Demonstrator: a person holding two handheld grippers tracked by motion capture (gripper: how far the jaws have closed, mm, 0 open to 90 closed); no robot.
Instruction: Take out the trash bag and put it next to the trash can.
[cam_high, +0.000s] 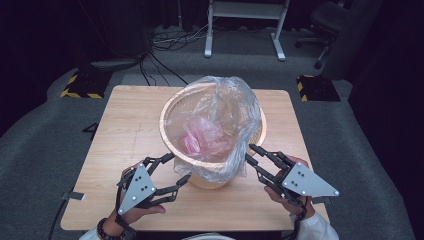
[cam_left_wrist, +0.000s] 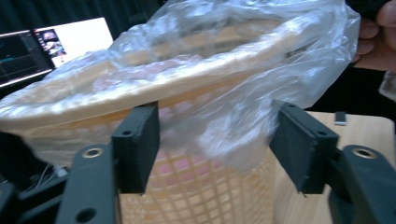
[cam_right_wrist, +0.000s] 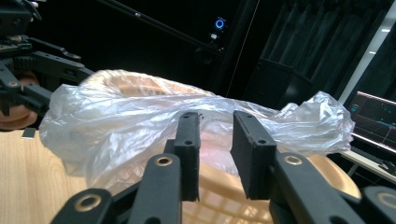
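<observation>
A woven tan basket (cam_high: 175, 107) stands in the middle of the wooden table (cam_high: 130, 125), lined with a clear plastic bag (cam_high: 225, 100) that holds something pink (cam_high: 202, 137). The bag's edge is draped over the rim and hangs down the near side. My left gripper (cam_high: 181, 166) is open at the basket's near left. In the left gripper view its jaws (cam_left_wrist: 215, 140) stand wide on either side of the hanging film (cam_left_wrist: 233, 126) without pressing it. My right gripper (cam_high: 249, 152) reaches the near right rim. Its jaws (cam_right_wrist: 215, 140) stand a narrow gap apart at the crumpled bag edge (cam_right_wrist: 140, 112).
Beyond the table stand a white desk frame (cam_high: 245, 25), an office chair (cam_high: 330, 20) and floor cables (cam_high: 170, 37). Yellow-black striped blocks (cam_high: 80, 85) (cam_high: 317, 87) sit at the table's far corners. Lit monitors (cam_left_wrist: 51, 46) glow in the left gripper view.
</observation>
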